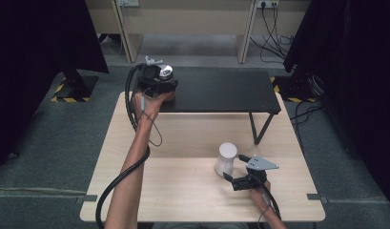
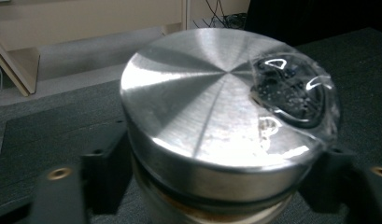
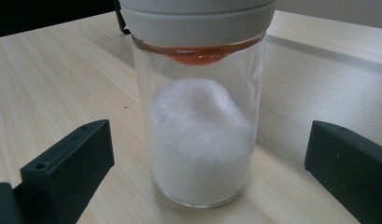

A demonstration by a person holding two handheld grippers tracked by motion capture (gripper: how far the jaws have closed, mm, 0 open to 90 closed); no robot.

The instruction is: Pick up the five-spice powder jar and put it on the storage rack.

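The steel-lidded jar (image 2: 226, 116) stood at the far left corner of the black shelf (image 1: 221, 90), its brushed lid catching the light, a clear film patch on the lid's right side in the left gripper view. The left gripper (image 1: 157, 81) sat around it, a jaw at each flank just below the lid; the jaws stood partway apart, and whether the pads pressed on the glass or had let go could not be told from the pictures. The jar looked set down on the shelf, so the step in hand seemed to be the placing of this jar, at or near release. The other jar (image 3: 198, 116), clear glass with a pale grey lid and white grains heaped inside, stood upright on the wooden table (image 1: 135, 191), near and to the right. The right gripper (image 1: 230, 177) waited just beside it, jaws wide, one on each side and both clear of the glass. The next move probably called for the left gripper to open fully and back off level, without knocking the lid, while the right closed squarely on the glass below the lid before any lift.
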